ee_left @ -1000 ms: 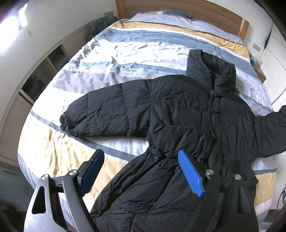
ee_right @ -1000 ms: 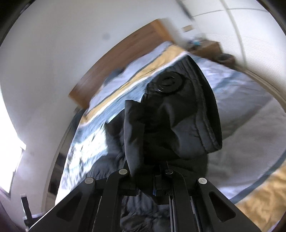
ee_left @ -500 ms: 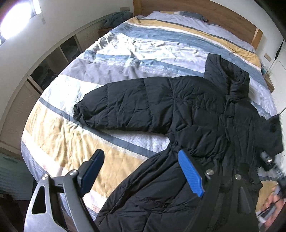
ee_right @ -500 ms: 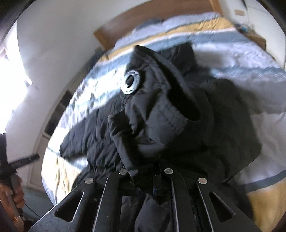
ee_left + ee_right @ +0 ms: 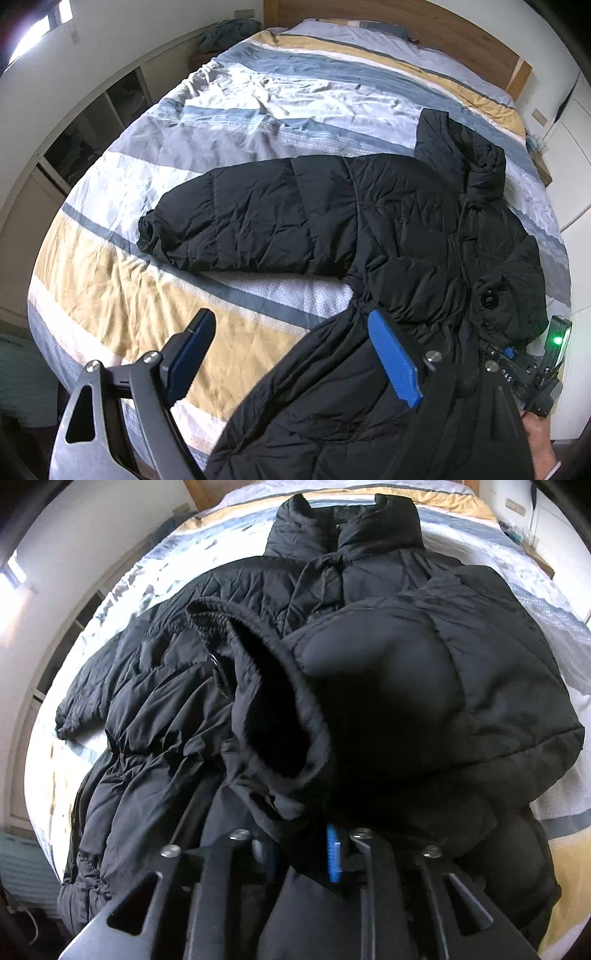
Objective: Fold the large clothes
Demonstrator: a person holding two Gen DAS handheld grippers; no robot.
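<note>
Two claws noted. Right gripper (image 5: 301,853): jaws just parting, sleeve cuff (image 5: 273,716) between them. Letters "DAS" legible on its body. Left gripper (image 5: 291,358): wide open, empty, above black puffer coat (image 5: 388,221) spread ahead on striped bed (image 5: 258,96).

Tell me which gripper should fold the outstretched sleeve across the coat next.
Left, probably. The left gripper is open and empty on the side where the outstretched sleeve lies flat on the bed. The right gripper has just been opening, with the folded sleeve's cuff between its jaws.
</note>
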